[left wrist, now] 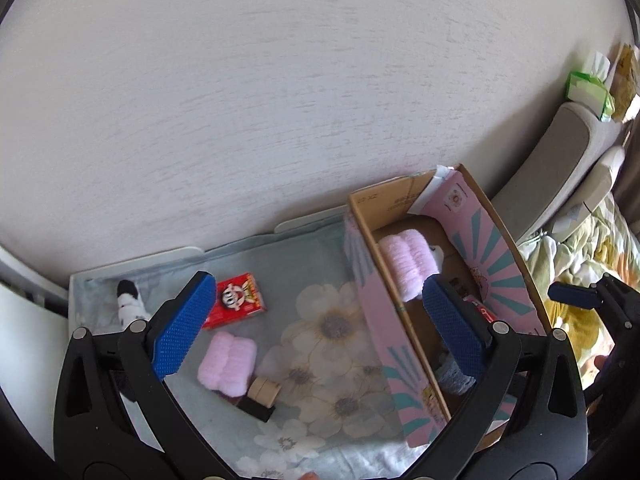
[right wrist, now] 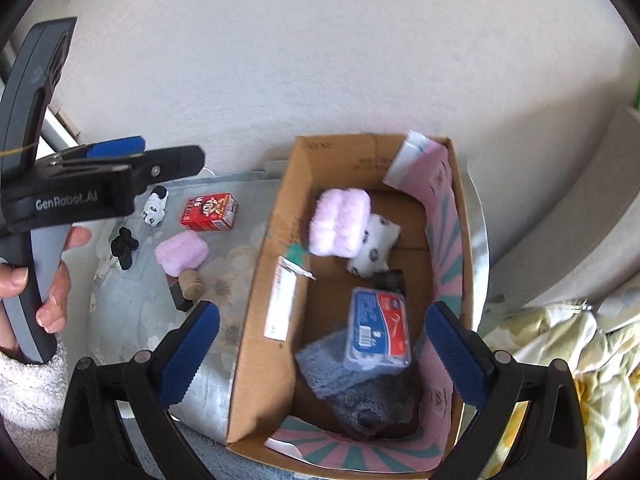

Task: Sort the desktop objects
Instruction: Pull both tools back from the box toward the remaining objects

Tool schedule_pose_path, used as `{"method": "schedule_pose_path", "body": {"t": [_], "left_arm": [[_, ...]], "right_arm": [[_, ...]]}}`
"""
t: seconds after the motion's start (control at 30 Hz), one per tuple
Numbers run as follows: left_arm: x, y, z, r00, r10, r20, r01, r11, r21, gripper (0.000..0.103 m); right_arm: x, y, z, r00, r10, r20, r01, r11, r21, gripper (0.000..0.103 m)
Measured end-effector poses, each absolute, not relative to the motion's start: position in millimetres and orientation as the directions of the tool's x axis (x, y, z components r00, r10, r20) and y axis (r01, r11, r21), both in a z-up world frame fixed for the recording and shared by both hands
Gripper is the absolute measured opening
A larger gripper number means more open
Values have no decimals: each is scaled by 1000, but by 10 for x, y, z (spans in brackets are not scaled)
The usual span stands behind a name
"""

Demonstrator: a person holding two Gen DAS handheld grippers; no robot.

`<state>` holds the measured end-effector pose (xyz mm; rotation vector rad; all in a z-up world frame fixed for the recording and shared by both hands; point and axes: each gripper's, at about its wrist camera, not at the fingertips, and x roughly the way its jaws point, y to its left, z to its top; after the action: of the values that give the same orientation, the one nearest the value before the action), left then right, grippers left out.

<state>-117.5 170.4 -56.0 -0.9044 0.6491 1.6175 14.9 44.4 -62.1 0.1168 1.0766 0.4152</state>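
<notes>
An open cardboard box [right wrist: 256,280] with pink flaps stands on a floral cloth. Inside lie a pink fluffy roll [right wrist: 340,222], a white spotted item [right wrist: 376,248], a blue-and-red clear packet [right wrist: 378,330] and grey cloths [right wrist: 360,392]. My right gripper [right wrist: 320,356] is open and empty above the box. On the cloth to the left lie a red box [left wrist: 236,300], a second pink roll [left wrist: 228,362], a tan cylinder on a black block [left wrist: 262,396] and a black-and-white sock [left wrist: 130,302]. My left gripper [left wrist: 320,328] is open and empty above the cloth.
A small black item [right wrist: 125,252] lies by the sock. A white wall stands behind the table. A grey chair [left wrist: 560,152] and a floral bedspread [left wrist: 588,240] are at the right. A green tissue pack [left wrist: 588,88] sits at the far right.
</notes>
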Motion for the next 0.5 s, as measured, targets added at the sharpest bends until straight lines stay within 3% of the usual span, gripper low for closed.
{"method": "schedule_pose_path", "body": {"t": [0.5], "left_arm": [[-2342,506,-444,-287,518,-805,-862,-507,-18,103]], "right_arm": [[234,1348,-187,395,483,-782,-452,843,292,103]]}}
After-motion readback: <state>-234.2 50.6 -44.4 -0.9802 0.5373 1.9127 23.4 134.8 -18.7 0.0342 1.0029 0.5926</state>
